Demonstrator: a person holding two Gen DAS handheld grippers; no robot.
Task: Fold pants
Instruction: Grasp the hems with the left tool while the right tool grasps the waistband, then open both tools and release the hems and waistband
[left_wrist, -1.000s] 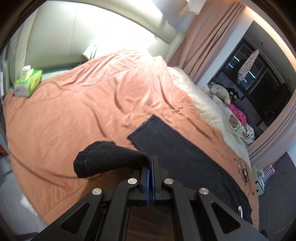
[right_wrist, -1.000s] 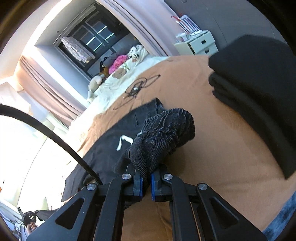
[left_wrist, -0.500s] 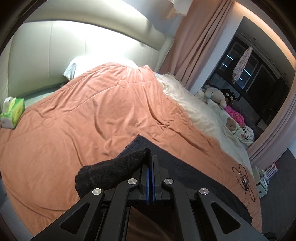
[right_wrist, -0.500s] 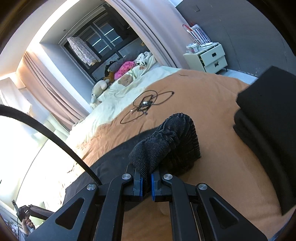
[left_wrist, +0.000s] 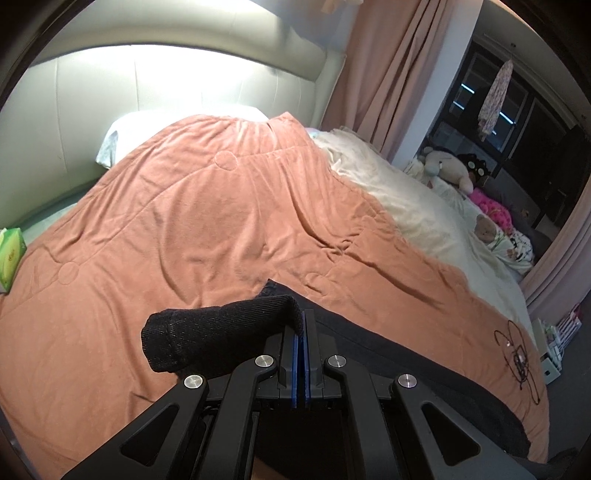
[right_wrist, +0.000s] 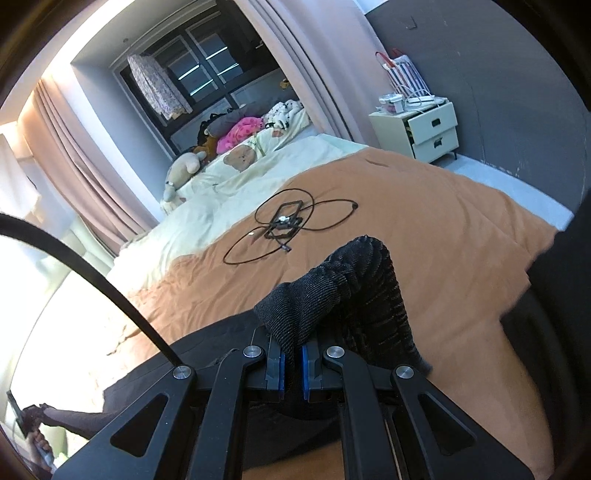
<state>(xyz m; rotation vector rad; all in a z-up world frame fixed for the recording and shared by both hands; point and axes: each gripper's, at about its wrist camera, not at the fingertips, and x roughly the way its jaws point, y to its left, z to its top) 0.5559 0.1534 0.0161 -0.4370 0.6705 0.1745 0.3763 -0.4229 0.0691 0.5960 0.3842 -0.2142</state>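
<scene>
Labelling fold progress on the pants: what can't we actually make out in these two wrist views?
- Pants, left wrist view: near part hidden by the left gripper; how they lie folded is unclear.
- Pants, right wrist view: bunched cuff and right gripper cover the rest.
- Dark mass, right wrist view: cut by the edge, unidentifiable.
- Tissue box: cropped at the left edge.

My matt black plastic fingers (left_wrist: 284, 354) carry glossy blue pads and shiny metal pins. The black ribbed-knit cloth pants (left_wrist: 221, 332) look coarse and dull against them. Beyond, toward twelve o'clock, the soft orange velvety quilt (left_wrist: 207, 221) shows a faint sheen; the pale padded headboard (left_wrist: 166, 81) looks smooth, leather-like. At one o'clock, a thin black cable (right_wrist: 288, 225) gleams slightly.
</scene>
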